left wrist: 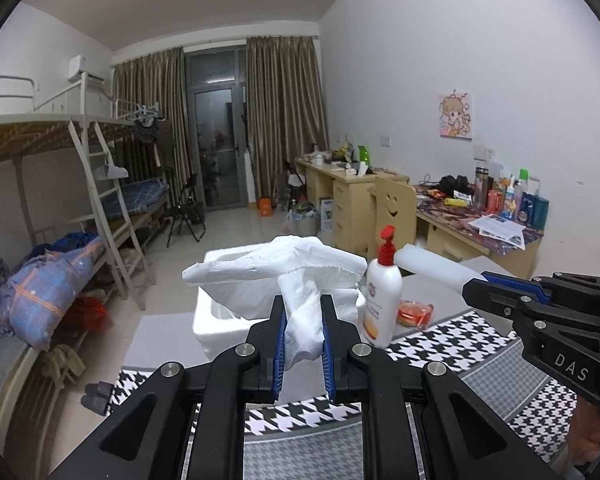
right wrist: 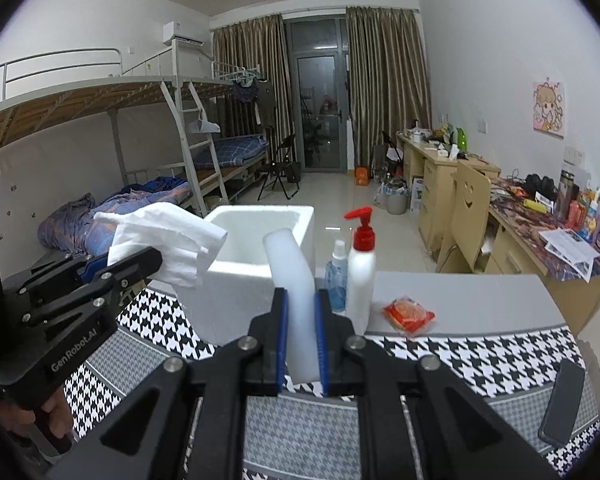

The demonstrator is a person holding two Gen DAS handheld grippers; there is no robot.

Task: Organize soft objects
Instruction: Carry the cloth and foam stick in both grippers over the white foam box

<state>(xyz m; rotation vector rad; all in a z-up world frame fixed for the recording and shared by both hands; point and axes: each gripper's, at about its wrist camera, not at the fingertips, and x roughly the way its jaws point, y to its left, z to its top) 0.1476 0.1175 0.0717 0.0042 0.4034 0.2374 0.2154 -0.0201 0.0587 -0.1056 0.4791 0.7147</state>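
Note:
My left gripper point(left wrist: 303, 312) is shut on a crumpled white tissue point(left wrist: 296, 272), held in the air over the near rim of the white foam box point(left wrist: 216, 320). From the right wrist view, the same tissue point(right wrist: 160, 236) hangs left of the foam box point(right wrist: 260, 248), pinched by the left gripper point(right wrist: 140, 262). My right gripper point(right wrist: 301, 300) is shut on a white foam block point(right wrist: 290, 264) that stands upright between its blue pads, just in front of the box. In the left wrist view that foam block point(left wrist: 432, 268) sticks out leftward from the right gripper point(left wrist: 476, 286).
A white pump bottle with a red top point(right wrist: 360, 272) and a small blue spray bottle point(right wrist: 337, 276) stand right of the box. A red snack packet point(right wrist: 410, 314) lies on the grey tabletop point(right wrist: 480, 304). A dark phone point(right wrist: 562, 404) rests on the houndstooth cloth point(right wrist: 460, 356).

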